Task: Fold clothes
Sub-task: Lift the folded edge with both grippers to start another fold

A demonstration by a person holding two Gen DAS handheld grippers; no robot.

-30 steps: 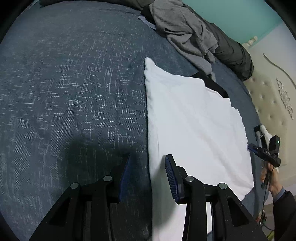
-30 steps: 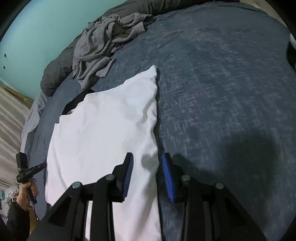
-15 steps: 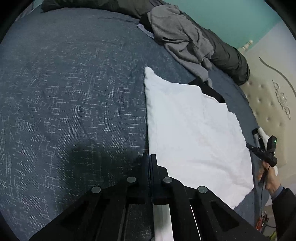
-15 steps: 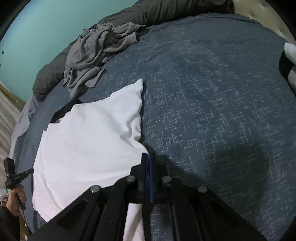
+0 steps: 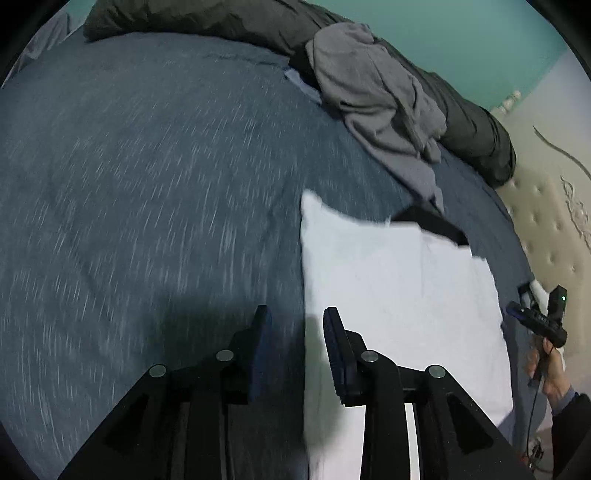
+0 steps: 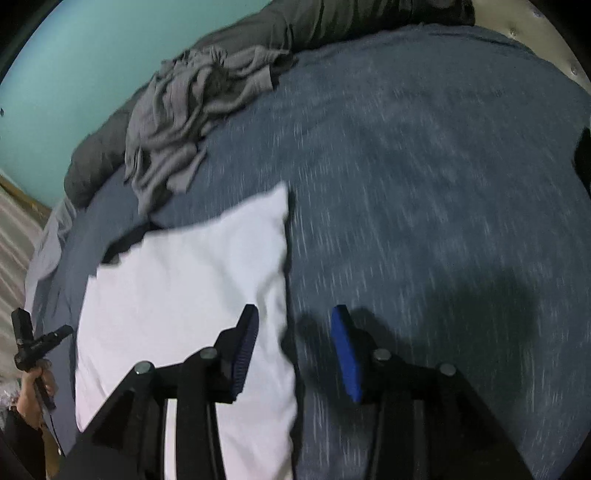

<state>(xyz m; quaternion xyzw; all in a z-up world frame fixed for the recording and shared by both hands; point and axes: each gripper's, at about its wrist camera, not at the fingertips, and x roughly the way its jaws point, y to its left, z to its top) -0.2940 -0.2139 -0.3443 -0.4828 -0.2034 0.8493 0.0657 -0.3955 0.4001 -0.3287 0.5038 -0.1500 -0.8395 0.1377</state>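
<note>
A white folded garment (image 5: 388,295) lies flat on the blue-grey bedspread (image 5: 147,184). My left gripper (image 5: 295,325) hovers over its left edge with the jaws opening. The edge runs between the fingers, and the pads do not press on it. In the right wrist view the same white garment (image 6: 177,288) lies at lower left. My right gripper (image 6: 293,325) straddles its right edge, jaws opening too and nothing pinched. A crumpled grey garment (image 5: 376,99) (image 6: 192,110) sits beyond it.
A dark quilt (image 5: 221,18) is rolled along the far side of the bed. A black piece (image 5: 432,221) pokes out from under the white garment's far edge. A tufted headboard (image 5: 543,206) stands at the right. A hand (image 6: 33,391) shows at one side.
Both grippers were open a second ago, shut at the white garment's edges, and stand open again now. Both have drawn back and up, so more of the bed shows.
</note>
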